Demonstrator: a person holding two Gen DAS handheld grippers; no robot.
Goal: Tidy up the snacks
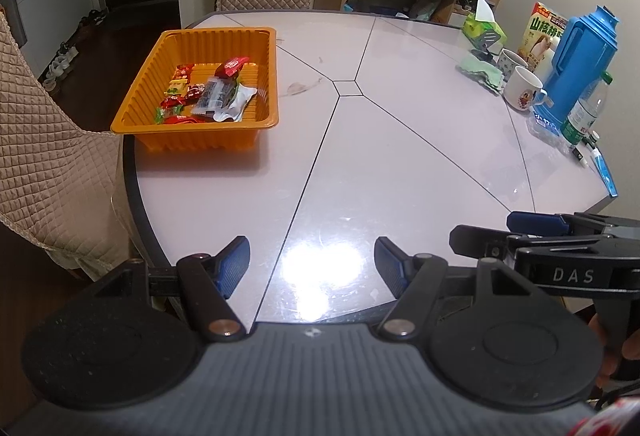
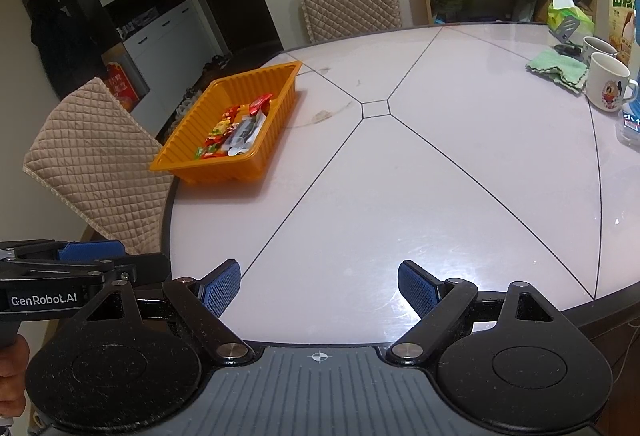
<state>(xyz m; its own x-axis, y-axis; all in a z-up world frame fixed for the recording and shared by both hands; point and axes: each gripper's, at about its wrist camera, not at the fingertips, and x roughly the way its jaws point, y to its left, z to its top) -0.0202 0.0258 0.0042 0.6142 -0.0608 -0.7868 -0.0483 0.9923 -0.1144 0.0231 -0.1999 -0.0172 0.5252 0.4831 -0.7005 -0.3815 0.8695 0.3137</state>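
Left wrist view: the round dining table (image 1: 400,156) is seen with its bare near edge under both grippers, and the orange snack tray (image 1: 136,112) is set at the table's far-left edge, well apart from either tool. From the left gripper (image 1: 312,268) the tray lies ahead and to the left; from the right gripper (image 2: 320,288) it lies further off to the left, so the left hand is judged the nearer. The tray's long axis is seen running away from the near edge, one short wall turned toward the grippers.

Both pairs of jaws are held apart with nothing between them, only tabletop showing in the gaps.

Inside the tray a loose heap of wrapped snacks (image 1: 208,92) is gathered toward the near short wall: a grey-and-clear packet (image 1: 218,98) lies across the middle, a red pouch (image 1: 230,66) behind it, and small red, yellow and green candies (image 1: 176,92) at its left. No snack is seen lying loose on the tabletop, so the sorting appears to be largely done.
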